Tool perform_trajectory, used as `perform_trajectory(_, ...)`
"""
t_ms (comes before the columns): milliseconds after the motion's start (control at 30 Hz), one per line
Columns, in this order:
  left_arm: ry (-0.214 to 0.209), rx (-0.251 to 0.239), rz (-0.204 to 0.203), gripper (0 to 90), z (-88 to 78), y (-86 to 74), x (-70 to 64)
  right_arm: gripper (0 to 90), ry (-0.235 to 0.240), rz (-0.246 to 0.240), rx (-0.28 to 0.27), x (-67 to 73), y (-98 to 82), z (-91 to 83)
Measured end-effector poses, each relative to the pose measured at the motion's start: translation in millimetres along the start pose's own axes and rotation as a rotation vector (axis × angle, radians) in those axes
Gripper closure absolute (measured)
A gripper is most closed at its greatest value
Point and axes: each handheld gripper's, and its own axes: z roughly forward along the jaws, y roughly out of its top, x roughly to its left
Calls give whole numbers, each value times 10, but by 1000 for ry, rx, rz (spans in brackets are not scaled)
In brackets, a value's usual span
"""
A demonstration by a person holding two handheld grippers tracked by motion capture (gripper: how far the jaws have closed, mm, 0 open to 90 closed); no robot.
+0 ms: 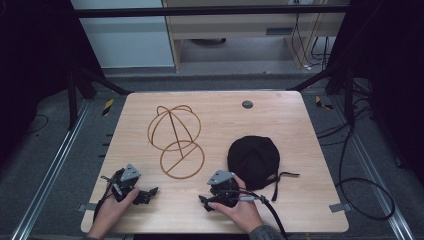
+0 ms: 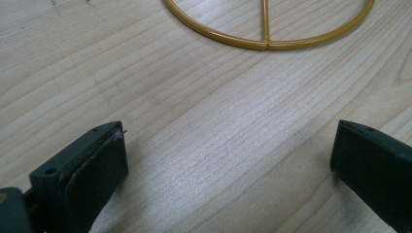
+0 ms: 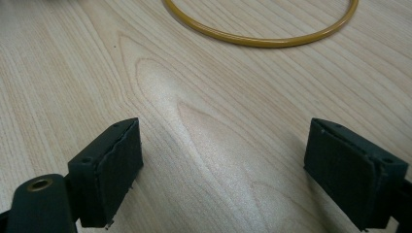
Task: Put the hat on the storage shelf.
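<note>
A gold wire stand (image 1: 176, 141), made of a flat base ring with domed hoops behind it, lies on the wooden table (image 1: 300, 200) left of centre. To its right rests a black cap (image 1: 253, 159) with a strap trailing toward the front right. My left gripper (image 1: 148, 194) sits near the front left edge, held by a hand, jaws wide apart over bare wood. Ahead of the left gripper (image 2: 228, 141) lies the stand's base ring (image 2: 265, 42). My right gripper (image 1: 205, 201) lies just in front of the cap. This right gripper (image 3: 223, 136) is also open and empty, with the ring (image 3: 262, 41) ahead.
A small grey disc (image 1: 247, 104) is set into the table near the back edge. Grey tape tabs (image 1: 340, 207) mark the front corners. Black cables (image 1: 365, 195) loop on the floor to the right, and metal rails run along both sides of the table.
</note>
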Motion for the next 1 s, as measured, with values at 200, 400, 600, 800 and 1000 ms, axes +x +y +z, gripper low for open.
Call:
perform_trajectory(200,0,0,0,0,0,0,0,109,-7,9,2,-1,4,11)
perform_trajectory(400,-1,0,-1,0,1,0,0,104,-14,13,29,24,60,-30)
perform_trajectory(600,0,0,0,0,0,0,0,99,-61,-55,86,-90,295,-367)
perform_trajectory(800,0,0,0,0,0,0,-1,99,-66,-43,129,-323,432,-782)
perform_trajectory(1000,0,0,-1,0,0,0,-1,127,-136,-50,168,-603,445,-1134)
